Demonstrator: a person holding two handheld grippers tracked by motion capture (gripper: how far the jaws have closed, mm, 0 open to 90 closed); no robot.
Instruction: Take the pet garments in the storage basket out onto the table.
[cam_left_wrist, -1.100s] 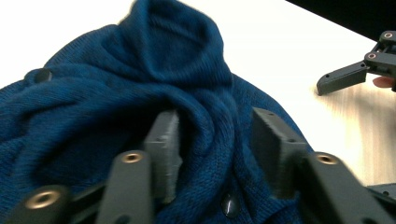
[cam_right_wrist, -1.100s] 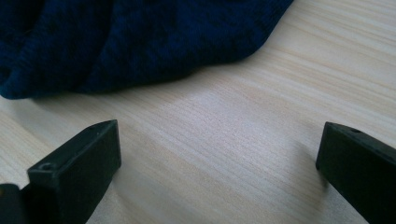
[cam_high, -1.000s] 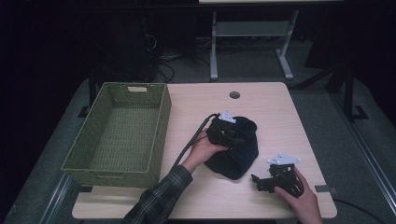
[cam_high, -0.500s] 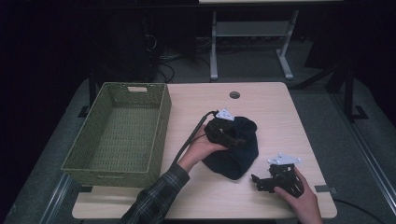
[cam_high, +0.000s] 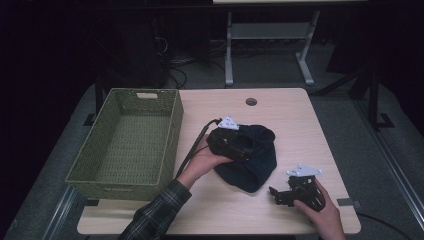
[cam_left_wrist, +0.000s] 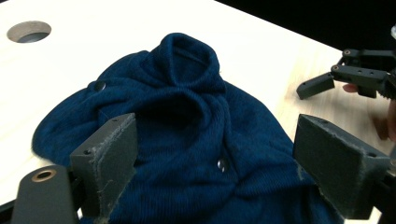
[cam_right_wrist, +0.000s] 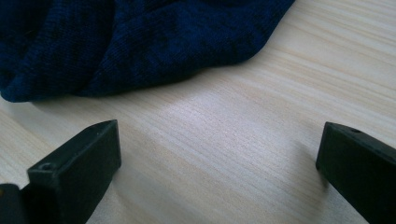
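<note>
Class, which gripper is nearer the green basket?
Left. The left gripper sits over the navy cloth, beside the green basket; the right gripper lies beyond the cloth.

A pale wooden tabletop is carrying a green woven basket along its left side and a crumpled dark blue knit garment lying near the middle. A round cable hole is sitting near the far edge.

lab/studio | dark room | floor cables | metal stand
</note>
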